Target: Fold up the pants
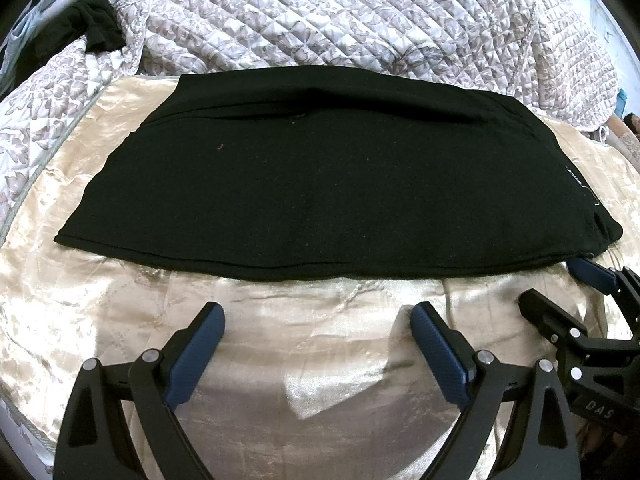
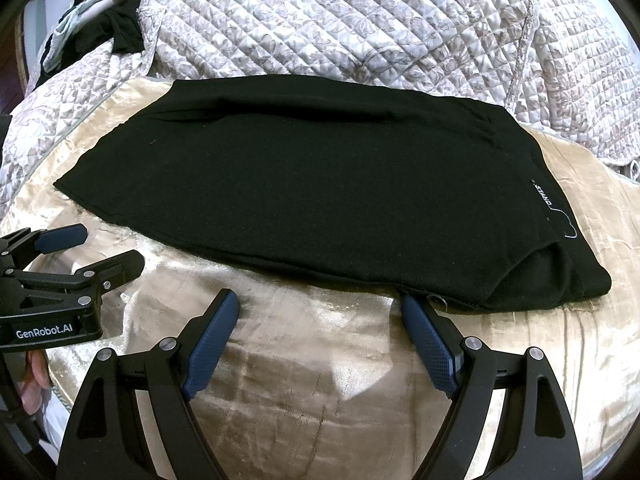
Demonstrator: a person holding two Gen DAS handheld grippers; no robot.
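Just ahead of both spread, empty claws, the left gripper [image 1: 318, 322] and right gripper [image 2: 320, 312], the black pants [image 1: 320, 184] lay flat in layers on the satin cover [image 1: 304, 360] (probably placed there for another fold).

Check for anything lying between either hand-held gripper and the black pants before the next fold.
Nothing visible does. The left hand-held gripper is open over bare gold bedspread, short of the pants. The right hand-held gripper is open too, one finger at the pants' near edge. Only bedspread lies between.
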